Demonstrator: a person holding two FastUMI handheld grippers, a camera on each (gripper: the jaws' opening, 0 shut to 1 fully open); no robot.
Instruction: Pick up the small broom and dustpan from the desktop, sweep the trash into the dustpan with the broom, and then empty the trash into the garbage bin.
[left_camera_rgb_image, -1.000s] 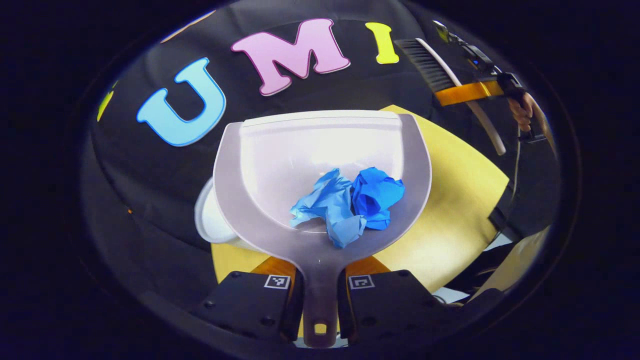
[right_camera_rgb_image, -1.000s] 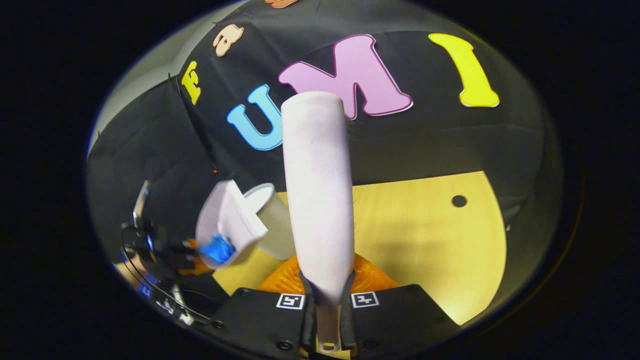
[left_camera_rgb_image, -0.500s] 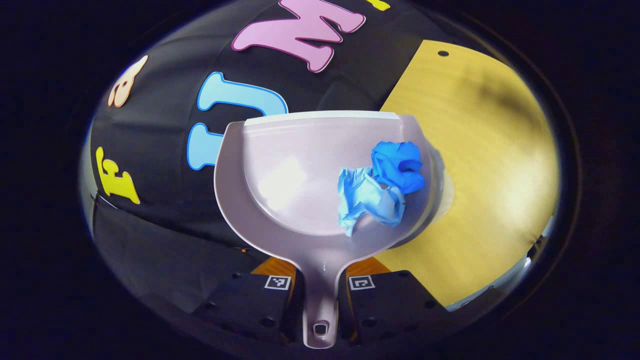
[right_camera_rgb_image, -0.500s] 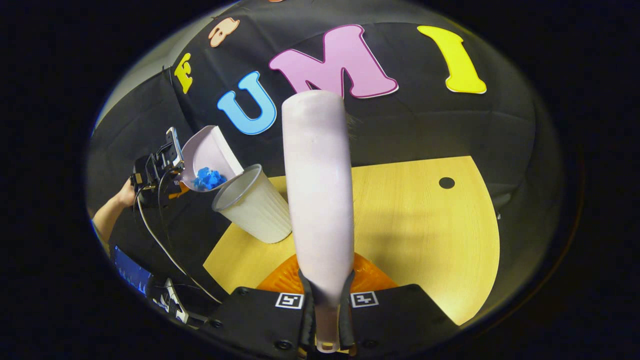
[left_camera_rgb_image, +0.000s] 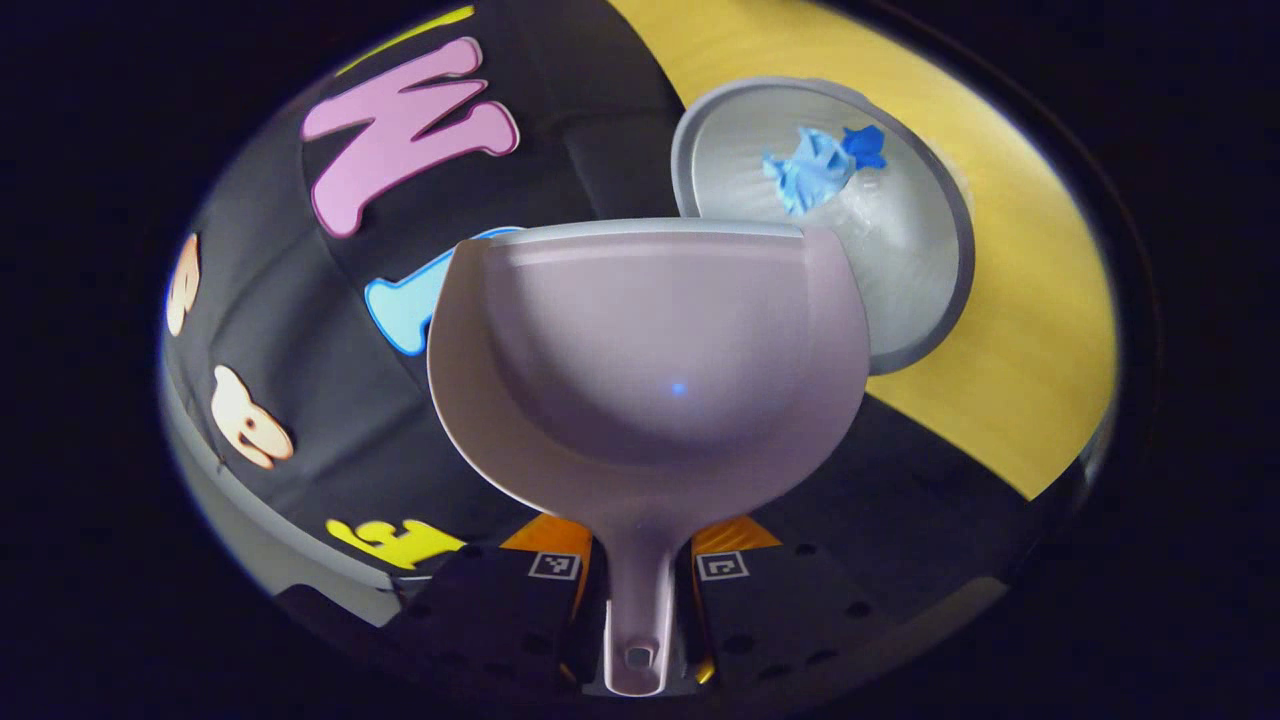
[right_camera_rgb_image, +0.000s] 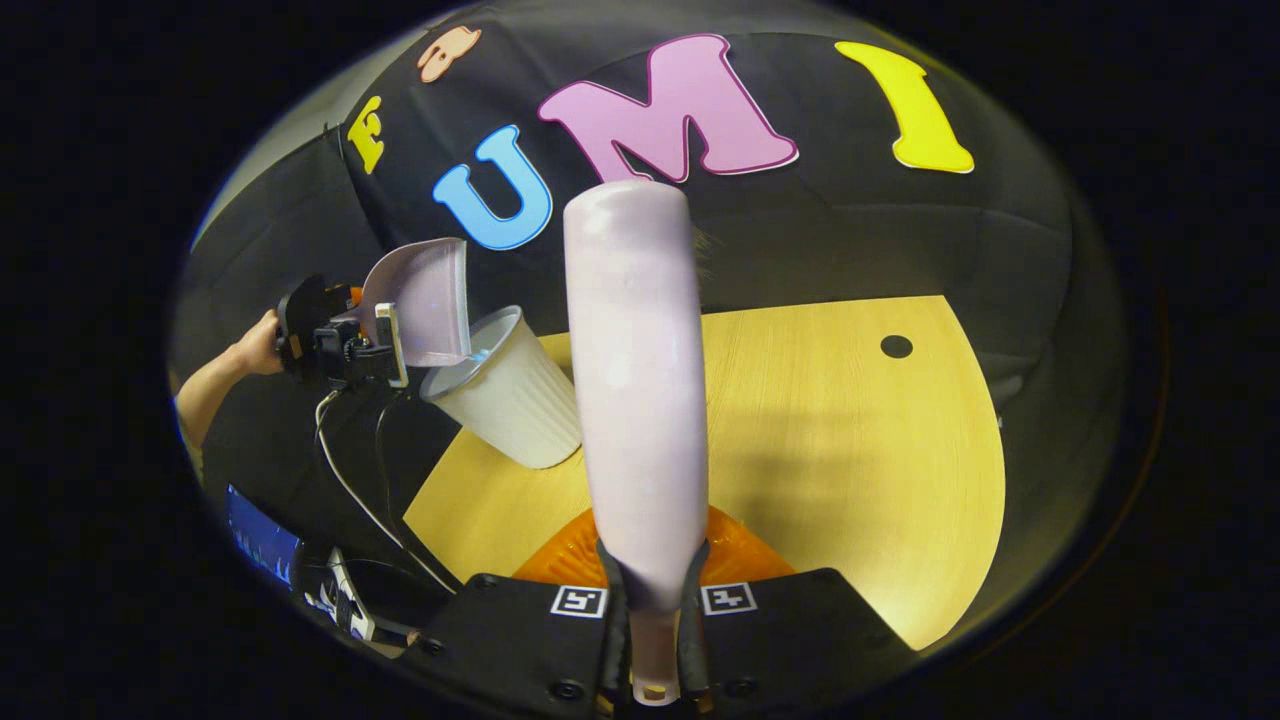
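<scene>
My left gripper (left_camera_rgb_image: 637, 600) is shut on the handle of the pale dustpan (left_camera_rgb_image: 650, 360), whose scoop holds nothing. Past its front lip stands the white garbage bin (left_camera_rgb_image: 900, 300), seen from above, with crumpled blue trash (left_camera_rgb_image: 815, 170) lying inside. My right gripper (right_camera_rgb_image: 652, 620) is shut on the handle of the small broom (right_camera_rgb_image: 635, 380), which rises up the middle of the right gripper view. In that view the dustpan (right_camera_rgb_image: 420, 300) is tipped over the bin (right_camera_rgb_image: 510, 390) at the left, held by the left gripper (right_camera_rgb_image: 335, 340) and a hand (right_camera_rgb_image: 255, 345).
The yellow wooden desktop (right_camera_rgb_image: 850, 450) spreads to the right of the bin, with a small dark hole (right_camera_rgb_image: 896, 346) near its far edge. Cables (right_camera_rgb_image: 350, 480) hang below the left gripper at the table's left edge.
The left gripper tipped the dustpan over the bin and the blue trash slid out of the scoop into the bin. The right gripper and broom barely moved.
</scene>
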